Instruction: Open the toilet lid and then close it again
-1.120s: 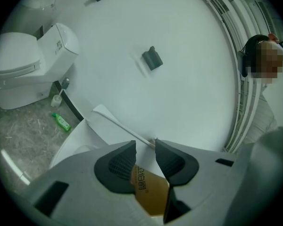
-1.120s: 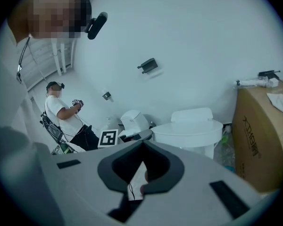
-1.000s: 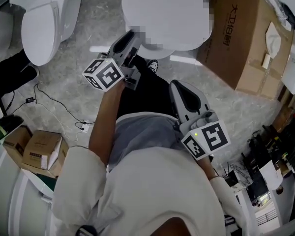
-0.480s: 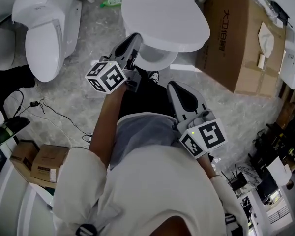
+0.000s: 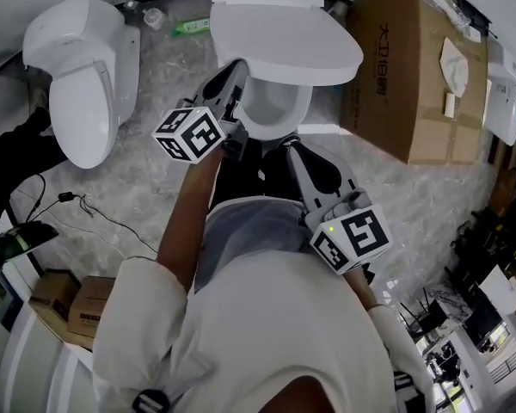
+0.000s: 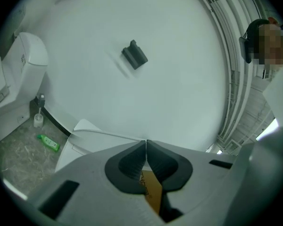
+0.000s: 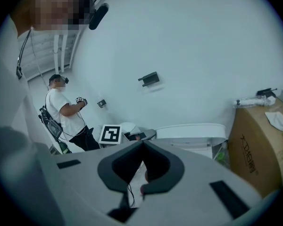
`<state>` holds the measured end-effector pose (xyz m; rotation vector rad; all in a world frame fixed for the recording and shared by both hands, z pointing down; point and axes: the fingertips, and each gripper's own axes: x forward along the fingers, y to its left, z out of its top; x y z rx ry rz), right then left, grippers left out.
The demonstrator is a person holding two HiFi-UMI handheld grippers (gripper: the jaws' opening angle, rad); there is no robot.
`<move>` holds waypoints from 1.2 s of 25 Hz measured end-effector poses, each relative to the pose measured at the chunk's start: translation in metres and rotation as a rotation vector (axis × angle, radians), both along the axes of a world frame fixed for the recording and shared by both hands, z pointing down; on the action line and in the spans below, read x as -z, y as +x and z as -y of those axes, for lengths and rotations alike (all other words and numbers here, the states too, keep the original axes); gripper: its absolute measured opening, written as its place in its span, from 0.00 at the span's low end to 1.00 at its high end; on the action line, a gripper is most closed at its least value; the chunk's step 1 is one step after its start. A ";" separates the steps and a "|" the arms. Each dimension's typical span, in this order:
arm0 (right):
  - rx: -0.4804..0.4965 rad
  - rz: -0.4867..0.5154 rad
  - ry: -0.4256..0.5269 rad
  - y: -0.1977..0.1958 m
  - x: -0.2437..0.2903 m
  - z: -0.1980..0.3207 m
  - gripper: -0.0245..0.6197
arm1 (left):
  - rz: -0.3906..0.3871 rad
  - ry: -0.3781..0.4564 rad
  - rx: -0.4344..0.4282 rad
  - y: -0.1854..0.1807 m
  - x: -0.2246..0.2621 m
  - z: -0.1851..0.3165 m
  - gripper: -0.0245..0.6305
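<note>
Lid [image 5: 285, 34] corner behind left hand-held gripper [image 5: 235, 69]

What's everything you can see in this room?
toilet ahead: one, white, top middle.
second toilet: one, white, top left.
cardboard box: one, brown, right of the toilet ahead.
bottle: one, green, floor between the toilets.
small boxes: two, brown, bottom left.
cable: one, black, floor at left.
other person: one, white shirt, in the right tongs' view.
marker cubes: two, black-and-white, one on each tongs.
left tongs: one, grey, at the toilet ahead's front, just closed, empty.
right tongs: one, grey, nearer the person, shut, empty.
</note>
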<state>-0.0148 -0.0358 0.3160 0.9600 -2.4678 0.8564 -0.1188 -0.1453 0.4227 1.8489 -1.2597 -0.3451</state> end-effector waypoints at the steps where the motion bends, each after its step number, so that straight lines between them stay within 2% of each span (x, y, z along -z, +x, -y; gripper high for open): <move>1: -0.004 -0.002 0.005 -0.001 0.002 0.001 0.05 | 0.002 0.001 -0.002 -0.001 0.002 0.002 0.05; 8: 0.000 -0.009 0.035 -0.001 0.014 0.012 0.05 | 0.016 0.020 0.021 -0.004 0.014 0.025 0.05; 18: -0.044 0.004 0.088 0.010 0.032 0.030 0.05 | 0.109 -0.004 0.032 -0.009 0.027 0.052 0.05; 30: -0.109 0.002 0.103 0.037 0.039 0.030 0.05 | 0.204 0.026 0.047 -0.016 0.046 0.094 0.05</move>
